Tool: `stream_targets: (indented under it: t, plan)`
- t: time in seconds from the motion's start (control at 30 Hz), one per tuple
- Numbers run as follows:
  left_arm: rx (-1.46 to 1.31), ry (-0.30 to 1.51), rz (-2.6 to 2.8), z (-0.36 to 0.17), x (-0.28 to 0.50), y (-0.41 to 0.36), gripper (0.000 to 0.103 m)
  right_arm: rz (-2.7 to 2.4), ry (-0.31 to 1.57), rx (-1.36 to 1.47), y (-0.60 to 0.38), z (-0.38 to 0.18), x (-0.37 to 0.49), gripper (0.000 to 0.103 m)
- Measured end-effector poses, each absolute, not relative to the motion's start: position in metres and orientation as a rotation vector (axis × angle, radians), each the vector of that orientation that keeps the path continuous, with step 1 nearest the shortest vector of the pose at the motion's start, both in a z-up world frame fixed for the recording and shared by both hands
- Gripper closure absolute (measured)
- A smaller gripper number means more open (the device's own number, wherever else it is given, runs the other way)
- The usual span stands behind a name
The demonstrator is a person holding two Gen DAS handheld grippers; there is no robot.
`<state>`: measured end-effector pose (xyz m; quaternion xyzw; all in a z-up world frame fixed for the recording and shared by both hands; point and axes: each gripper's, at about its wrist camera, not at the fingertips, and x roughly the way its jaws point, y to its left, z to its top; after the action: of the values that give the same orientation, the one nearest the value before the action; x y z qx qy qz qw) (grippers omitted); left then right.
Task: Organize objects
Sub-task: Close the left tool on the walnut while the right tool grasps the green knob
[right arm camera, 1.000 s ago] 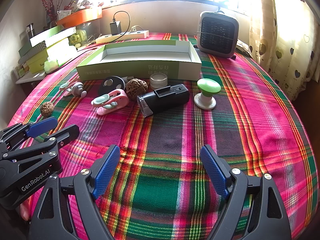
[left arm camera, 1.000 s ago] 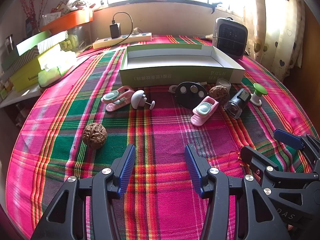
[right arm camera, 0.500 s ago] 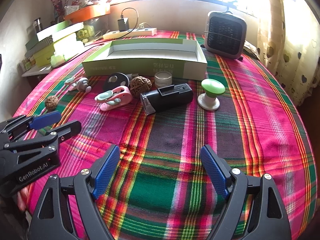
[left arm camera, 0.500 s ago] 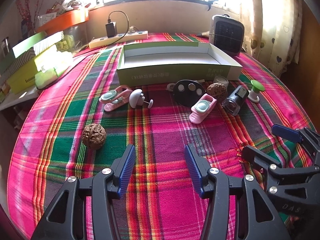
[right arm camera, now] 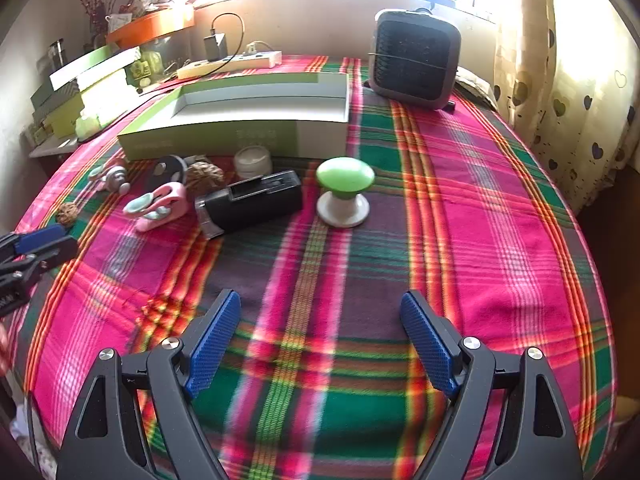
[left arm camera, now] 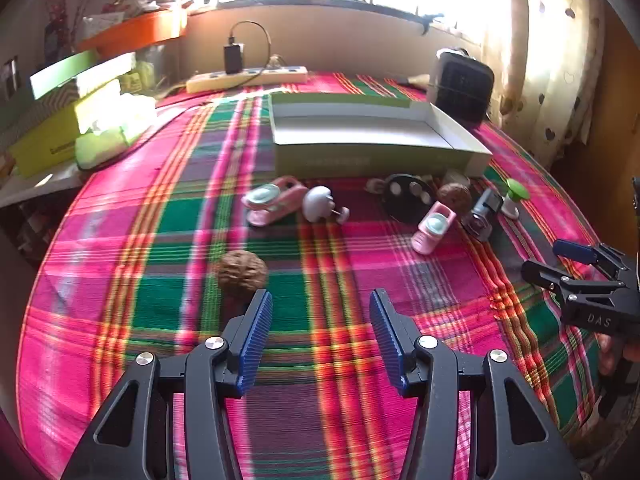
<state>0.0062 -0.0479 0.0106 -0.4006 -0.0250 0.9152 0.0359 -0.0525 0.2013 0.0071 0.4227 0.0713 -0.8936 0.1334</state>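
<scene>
An open green box (left arm camera: pixel 376 156) (right arm camera: pixel 240 140) stands at the back of the plaid cloth. In front of it lie two pink clips (left arm camera: pixel 272 200) (left arm camera: pixel 434 226) (right arm camera: pixel 158 204), a white mushroom piece (left arm camera: pixel 320 204), a black disc (left arm camera: pixel 406 196), a walnut (left arm camera: pixel 454 196) (right arm camera: pixel 205 174), a black cylinder (left arm camera: pixel 482 212) (right arm camera: pixel 250 204), a green-topped knob (left arm camera: pixel 516 194) (right arm camera: pixel 344 192) and a small white jar (right arm camera: pixel 253 160). Another walnut (left arm camera: pixel 242 274) (right arm camera: pixel 68 212) lies just ahead of my left gripper (left arm camera: pixel 320 312), which is open. My right gripper (right arm camera: pixel 320 320) is open and holds nothing, with the knob ahead of it.
A small dark heater (right arm camera: pixel 414 64) (left arm camera: pixel 460 84) stands at the back right by a curtain (right arm camera: pixel 560 80). A power strip (left arm camera: pixel 248 76) with a charger lies along the far wall. Green boxes (left arm camera: pixel 72 120) and an orange tray (left arm camera: pixel 136 32) are stacked at the left. The table edge drops off at right.
Both grippers have moved; the left view has swung left, so the lone walnut now lies close ahead of the left finger. The right gripper has drawn nearer the knob. Both stay open.
</scene>
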Motion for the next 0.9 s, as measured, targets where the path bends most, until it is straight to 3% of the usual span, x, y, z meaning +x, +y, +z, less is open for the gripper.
stream_targets:
  t: [0.9]
  plan:
    - [-1.315,-0.133,2.826,0.004,-0.024,-0.085,0.054,-2.56,0.213,1.28,0.212,0.009,-0.109,0.02]
